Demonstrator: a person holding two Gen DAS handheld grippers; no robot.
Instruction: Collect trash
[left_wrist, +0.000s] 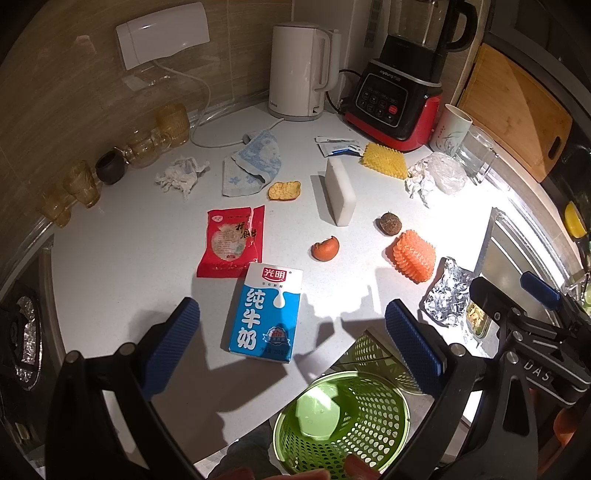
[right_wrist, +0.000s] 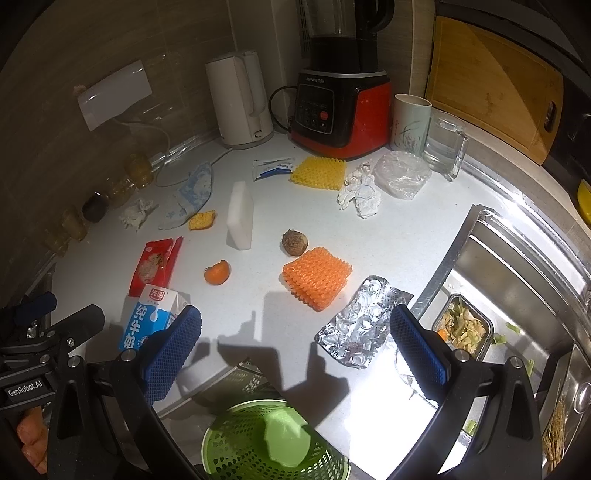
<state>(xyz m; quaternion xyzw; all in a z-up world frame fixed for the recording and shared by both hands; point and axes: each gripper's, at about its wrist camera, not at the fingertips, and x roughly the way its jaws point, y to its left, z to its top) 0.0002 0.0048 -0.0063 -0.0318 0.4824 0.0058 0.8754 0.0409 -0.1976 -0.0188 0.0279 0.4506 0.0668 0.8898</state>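
Milk carton lies lower centre, long axis running up-frame, between wide-spread left gripper fingers; right gripper also wide, empty, farther.

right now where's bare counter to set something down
Bare patches: front counter between the milk carton and foil pack, above the green basket; and left of the red snack packet. Crowded along the back by the kettle, blender and sponges.
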